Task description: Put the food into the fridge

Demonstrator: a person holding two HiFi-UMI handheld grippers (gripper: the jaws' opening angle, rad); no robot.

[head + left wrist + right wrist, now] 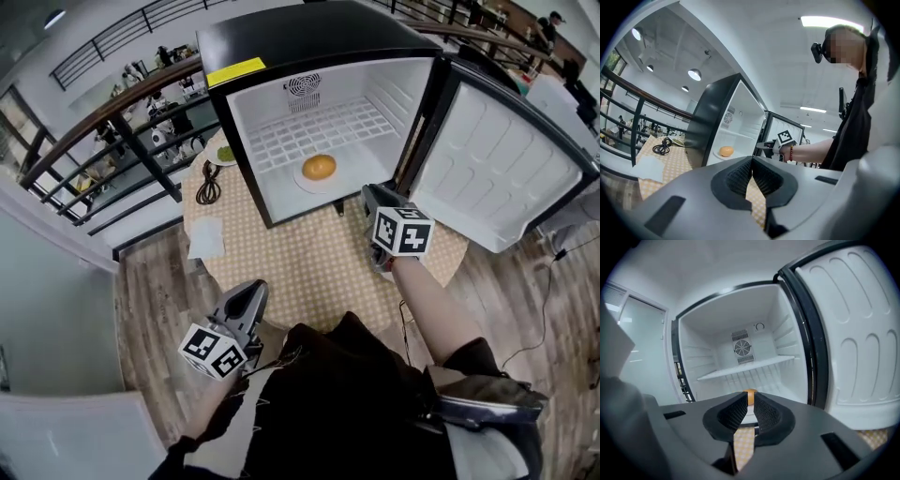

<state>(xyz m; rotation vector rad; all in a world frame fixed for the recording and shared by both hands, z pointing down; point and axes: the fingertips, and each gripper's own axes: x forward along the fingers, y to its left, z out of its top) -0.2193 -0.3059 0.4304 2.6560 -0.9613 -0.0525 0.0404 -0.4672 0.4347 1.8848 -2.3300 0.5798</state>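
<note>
L hand-held gripper (255, 286): pads pressed together, empty; sits at near-left edge of round counter w/ tan dotted cloth (309, 262). Coiled black cable (208, 185) + white paper sheet (206, 237) lie on counter's left side. Black mini-fridge w/ white interior (309, 33) stands on counter, centre. Round orange food item (319, 167) rests on white plate (302, 178) on fridge floor, below white wire shelf (319, 127). R hand-held gripper (370, 194): jaws nearly together, narrow slit left, nothing between; just outside fridge opening, right of plate. White-lined fridge door (506, 159) stands wide open, far right.
</note>
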